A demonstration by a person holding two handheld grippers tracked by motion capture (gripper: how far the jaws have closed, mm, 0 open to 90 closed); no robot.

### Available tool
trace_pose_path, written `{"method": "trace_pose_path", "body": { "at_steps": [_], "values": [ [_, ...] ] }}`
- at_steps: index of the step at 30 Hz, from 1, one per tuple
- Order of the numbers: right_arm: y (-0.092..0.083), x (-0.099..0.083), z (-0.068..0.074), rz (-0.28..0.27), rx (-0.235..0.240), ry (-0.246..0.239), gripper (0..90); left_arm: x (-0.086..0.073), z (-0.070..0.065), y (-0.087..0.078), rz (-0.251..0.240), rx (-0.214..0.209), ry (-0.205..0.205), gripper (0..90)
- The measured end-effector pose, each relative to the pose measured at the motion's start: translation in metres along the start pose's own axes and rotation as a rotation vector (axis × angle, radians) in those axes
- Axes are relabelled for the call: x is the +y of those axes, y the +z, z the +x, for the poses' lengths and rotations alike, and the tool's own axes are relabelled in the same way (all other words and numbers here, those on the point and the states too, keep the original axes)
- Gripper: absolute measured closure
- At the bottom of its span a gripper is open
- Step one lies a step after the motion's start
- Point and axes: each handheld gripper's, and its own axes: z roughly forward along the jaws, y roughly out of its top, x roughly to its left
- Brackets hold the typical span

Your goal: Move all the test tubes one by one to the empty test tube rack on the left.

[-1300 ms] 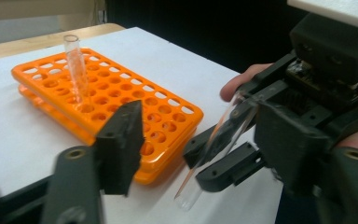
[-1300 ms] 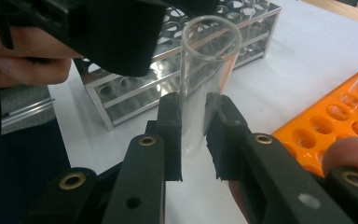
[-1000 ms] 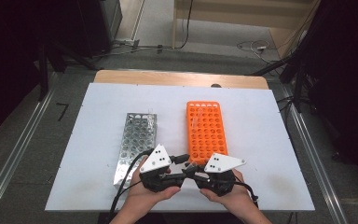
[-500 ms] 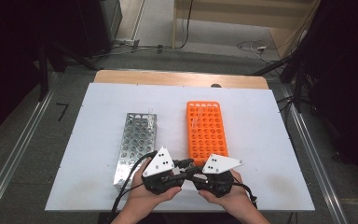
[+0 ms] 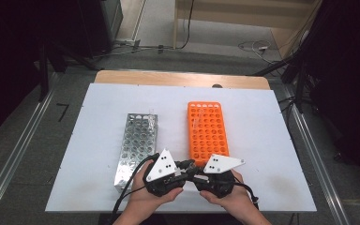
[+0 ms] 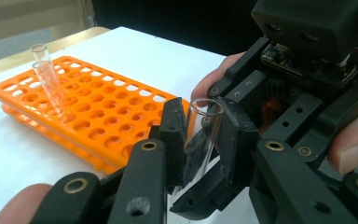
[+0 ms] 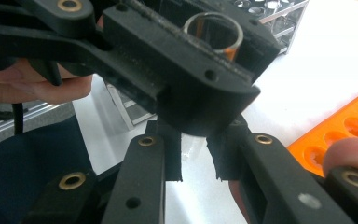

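While a few tubes stand in the steel rack [image 5: 136,140] toward the table's [image 5: 98,103] left edge, one tube [image 6: 200,140] is pinched by both the just-closed left gripper [image 5: 180,169] and right gripper [image 5: 198,177] at the near edge, the handover half done, its slot in the orange rack [image 5: 207,129] unfilled.
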Motion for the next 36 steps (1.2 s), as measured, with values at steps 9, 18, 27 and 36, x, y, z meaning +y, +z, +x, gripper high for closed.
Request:
{"method": "trace_pose_path", "body": {
  "at_steps": [9, 18, 27, 36],
  "values": [
    [-0.001, 0.001, -0.001, -0.010, 0.007, 0.004, 70.4, 0.001, 0.002, -0.003, -0.025, 0.029, 0.009, 76.1],
    [-0.013, -0.001, -0.007, -0.055, 0.007, -0.020, 29.2, 0.008, 0.016, -0.014, -0.060, 0.058, -0.036, 76.1],
    [-0.034, -0.008, -0.028, -0.104, -0.049, 0.023, 7.4, 0.012, 0.033, -0.022, -0.073, 0.095, -0.064, 76.1],
    [-0.053, -0.021, -0.046, -0.117, -0.121, 0.039, 4.7, 0.013, 0.058, -0.035, -0.085, 0.163, -0.085, 76.1]
  ]
}}
